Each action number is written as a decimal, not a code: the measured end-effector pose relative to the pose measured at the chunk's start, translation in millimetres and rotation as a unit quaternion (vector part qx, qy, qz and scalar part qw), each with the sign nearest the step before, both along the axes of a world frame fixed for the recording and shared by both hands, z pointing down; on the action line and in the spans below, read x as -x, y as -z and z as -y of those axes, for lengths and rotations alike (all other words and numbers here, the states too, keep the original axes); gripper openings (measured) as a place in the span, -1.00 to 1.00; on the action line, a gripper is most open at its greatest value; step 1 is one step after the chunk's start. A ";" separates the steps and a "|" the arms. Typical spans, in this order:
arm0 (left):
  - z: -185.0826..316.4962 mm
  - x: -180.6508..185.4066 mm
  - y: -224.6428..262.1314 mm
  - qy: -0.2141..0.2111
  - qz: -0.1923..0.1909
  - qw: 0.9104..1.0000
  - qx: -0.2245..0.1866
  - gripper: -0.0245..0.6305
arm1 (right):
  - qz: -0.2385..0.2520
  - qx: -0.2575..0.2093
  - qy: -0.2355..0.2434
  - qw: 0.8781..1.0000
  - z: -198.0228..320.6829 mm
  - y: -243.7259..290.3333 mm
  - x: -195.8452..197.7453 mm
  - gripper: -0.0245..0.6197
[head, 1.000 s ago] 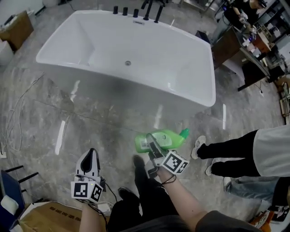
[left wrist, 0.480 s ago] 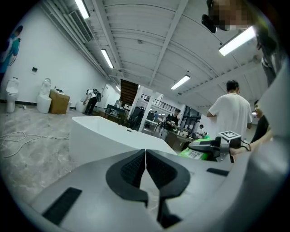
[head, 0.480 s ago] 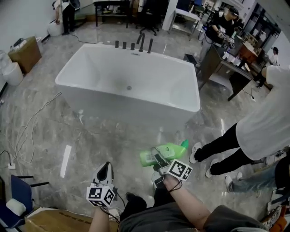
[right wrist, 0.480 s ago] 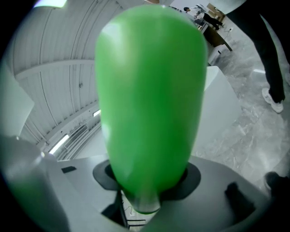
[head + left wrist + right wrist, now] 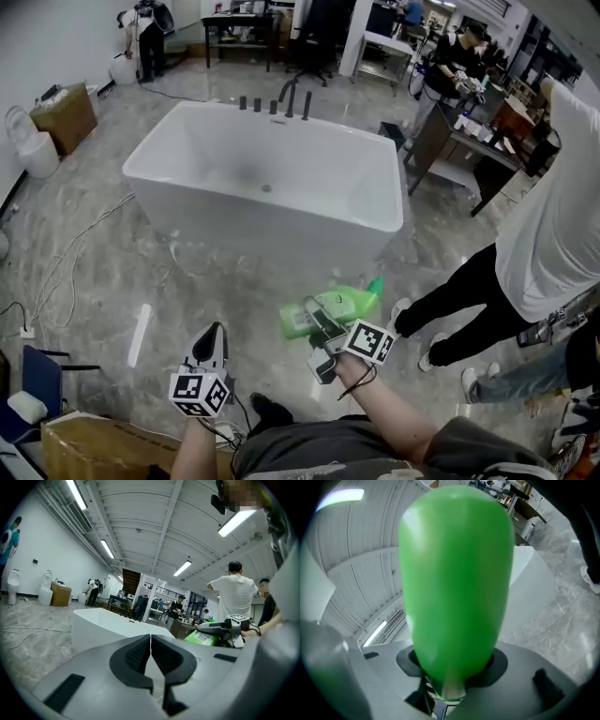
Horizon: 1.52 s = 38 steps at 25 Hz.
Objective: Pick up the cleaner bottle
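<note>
A person is standing on a grey marble floor (image 5: 112, 272) in a large workshop, holding a two-jaw gripper in each hand. The right gripper (image 5: 319, 322) is clamping a green cleaner bottle (image 5: 333, 309), its jaws pressing on either side of the bottle's body. The bottle is lying roughly on its side in the grip, lifted clear of the floor, with its darker green cap (image 5: 375, 284) pointing away from the person and towards a white bathtub (image 5: 234, 220). A pale label is showing on the end of the bottle nearest the jaws. In the right gripper view the green body is filling most of the picture, rising straight out from between the jaws.

The left gripper (image 5: 208, 339) is hanging well apart from the bottle, on the person's left. Its jaws are pressing together with nothing between them.

The bathtub is standing just beyond both grippers, with dark tap fittings (image 5: 291, 94) lining its far rim. A bystander (image 5: 544, 216) in a white shirt and black trousers is standing to the right, near the bottle. A thin cable (image 5: 66, 262) is trailing across the floor on the left, and a cardboard box (image 5: 66, 108) is sitting by the wall.
</note>
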State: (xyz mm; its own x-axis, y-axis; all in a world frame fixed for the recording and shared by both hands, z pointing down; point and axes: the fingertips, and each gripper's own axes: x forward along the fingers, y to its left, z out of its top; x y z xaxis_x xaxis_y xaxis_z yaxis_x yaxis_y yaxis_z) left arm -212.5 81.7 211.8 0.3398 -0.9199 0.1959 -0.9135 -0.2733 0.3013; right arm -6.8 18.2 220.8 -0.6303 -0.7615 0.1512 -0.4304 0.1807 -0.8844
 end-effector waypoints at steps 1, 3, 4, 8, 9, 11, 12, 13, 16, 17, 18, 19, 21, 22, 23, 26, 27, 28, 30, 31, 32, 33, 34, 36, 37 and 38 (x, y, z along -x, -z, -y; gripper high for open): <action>-4.0 -6.9 0.7 0.002 -0.002 1.000 0.000 -0.87 | 0.002 0.001 0.005 1.000 -5.6 0.3 -4.4 -0.30; -14.3 -22.5 1.1 0.008 -0.008 1.000 0.003 -0.87 | 0.014 0.005 0.013 1.000 -17.4 1.5 -14.5 -0.30; -20.6 -32.4 1.1 0.010 -0.010 1.000 0.006 -0.87 | 0.018 0.008 0.016 1.000 -23.9 1.6 -21.8 -0.30; -44.8 -78.5 0.3 0.006 -0.009 1.000 0.020 -0.87 | 0.016 0.018 0.031 0.999 -52.1 0.8 -58.4 -0.30; -49.4 -91.5 1.5 0.005 -0.009 1.000 0.021 -0.87 | 0.016 0.020 0.035 0.999 -58.6 2.0 -68.9 -0.30; -59.3 -118.0 4.0 0.002 -0.009 1.000 0.021 -0.87 | 0.018 0.020 0.041 0.999 -71.4 5.1 -90.5 -0.30; -64.6 -130.3 5.1 0.001 -0.008 1.000 0.020 -0.87 | 0.019 0.019 0.044 0.999 -77.7 6.2 -100.4 -0.30; -69.7 -141.6 6.4 0.000 -0.006 1.000 0.019 -0.87 | 0.020 0.018 0.047 0.999 -84.0 7.2 -109.4 -0.30; -84.5 -172.0 10.3 0.000 -0.006 1.000 0.012 -0.87 | 0.021 0.012 0.054 0.998 -101.6 9.9 -134.0 -0.30; -89.4 -181.8 11.7 0.001 -0.007 1.000 0.010 -0.87 | 0.023 0.011 0.055 0.998 -107.1 10.4 -142.5 -0.30; -94.6 -191.6 13.3 0.002 -0.008 1.000 0.009 -0.87 | 0.025 0.012 0.054 0.998 -112.6 10.6 -151.4 -0.30; -99.9 -201.3 15.3 0.002 -0.008 1.000 0.006 -0.87 | 0.026 0.013 0.053 0.998 -118.3 10.3 -160.4 -0.30; -110.7 -219.1 20.7 0.002 -0.006 1.000 0.000 -0.87 | 0.025 0.015 0.055 0.998 -130.4 10.5 -177.1 -0.30; -116.5 -226.8 23.7 0.004 -0.006 1.000 -0.004 -0.87 | 0.025 0.011 0.058 0.998 -136.8 12.3 -184.0 -0.30; -122.7 -233.6 26.4 0.007 -0.006 1.000 -0.007 -0.87 | 0.024 0.007 0.062 0.998 -143.8 14.6 -190.1 -0.30; -142.9 -248.0 30.6 0.018 -0.006 1.000 -0.012 -0.87 | 0.025 0.006 0.069 0.997 -169.0 16.1 -206.3 -0.30; -150.0 -252.6 31.4 0.020 -0.008 1.000 -0.012 -0.87 | 0.025 0.008 0.070 0.997 -177.8 15.4 -211.6 -0.30; -157.0 -257.6 32.2 0.022 -0.009 1.000 -0.013 -0.87 | 0.024 0.010 0.072 0.997 -185.9 14.5 -217.2 -0.30; -169.7 -267.8 34.0 0.024 -0.010 1.000 -0.015 -0.87 | 0.020 0.012 0.074 0.997 -198.5 12.7 -228.1 -0.30; -175.2 -272.3 34.8 0.024 -0.010 1.000 -0.015 -0.87 | 0.017 0.012 0.075 0.997 -202.9 12.0 -232.8 -0.30; -180.4 -276.6 35.5 0.025 -0.010 1.000 -0.016 -0.87 | 0.015 0.012 0.076 0.997 -206.7 11.5 -237.1 -0.30; -185.1 -280.8 36.3 0.026 -0.011 0.999 -0.016 -0.87 | 0.013 0.012 0.078 0.997 -210.0 11.2 -241.1 -0.30; -189.3 -284.8 37.2 0.027 -0.010 0.999 -0.016 -0.87 | 0.012 0.012 0.080 0.997 -212.8 11.3 -244.8 -0.30; -195.7 -291.0 39.0 0.029 -0.007 0.999 -0.016 -0.87 | 0.009 0.009 0.083 0.996 -217.0 12.7 -250.8 -0.30; -198.5 -293.2 39.5 0.030 -0.005 0.999 -0.015 -0.87 | 0.007 0.007 0.085 0.996 -218.8 13.2 -252.9 -0.30; -201.4 -295.0 39.8 0.032 -0.003 0.999 -0.014 -0.87 | 0.005 0.005 0.087 0.996 -220.6 13.3 -254.4 -0.30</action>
